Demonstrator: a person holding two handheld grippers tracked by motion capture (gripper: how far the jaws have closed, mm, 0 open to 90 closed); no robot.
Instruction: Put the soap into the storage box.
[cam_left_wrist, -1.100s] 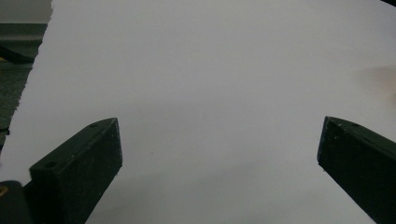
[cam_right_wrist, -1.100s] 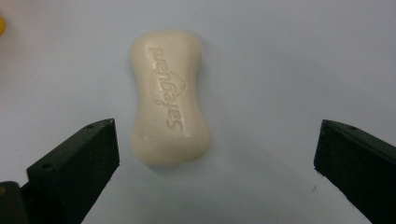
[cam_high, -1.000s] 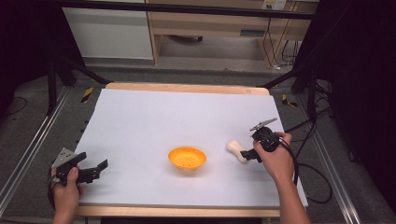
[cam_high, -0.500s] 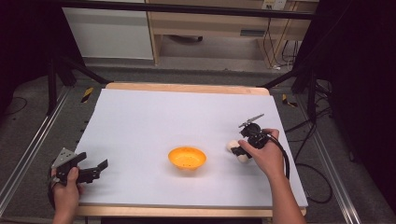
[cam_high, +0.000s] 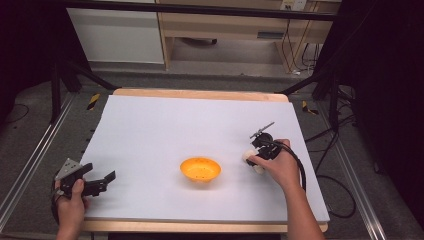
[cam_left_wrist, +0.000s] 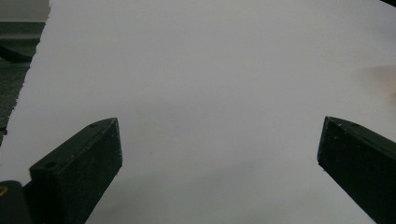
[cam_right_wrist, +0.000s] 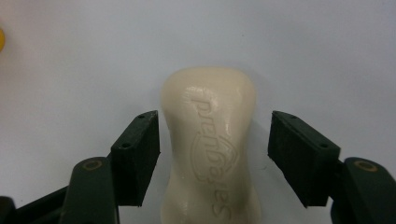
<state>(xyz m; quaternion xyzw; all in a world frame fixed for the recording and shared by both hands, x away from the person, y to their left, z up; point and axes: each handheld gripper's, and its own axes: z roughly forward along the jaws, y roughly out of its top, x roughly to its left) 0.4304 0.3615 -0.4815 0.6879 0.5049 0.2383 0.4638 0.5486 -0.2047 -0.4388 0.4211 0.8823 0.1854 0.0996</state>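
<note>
A cream bar of soap (cam_right_wrist: 210, 144) lay on the white table (cam_high: 165, 125), right of the middle in the high view. The right gripper (cam_right_wrist: 212, 154) was around it, open, with one jaw on each side and a small gap at both. An orange bowl (cam_high: 200, 169) sat just left of the soap. The left gripper (cam_high: 95, 182) waited at the lower left, wide open and holding nothing.

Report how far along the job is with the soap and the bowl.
Done: the right gripper straddles the soap, jaws open on each side. In hand: nothing gripped yet. Left, I'd guess: close, lift, carry it to the orange bowl. The left gripper is open over bare table.
</note>
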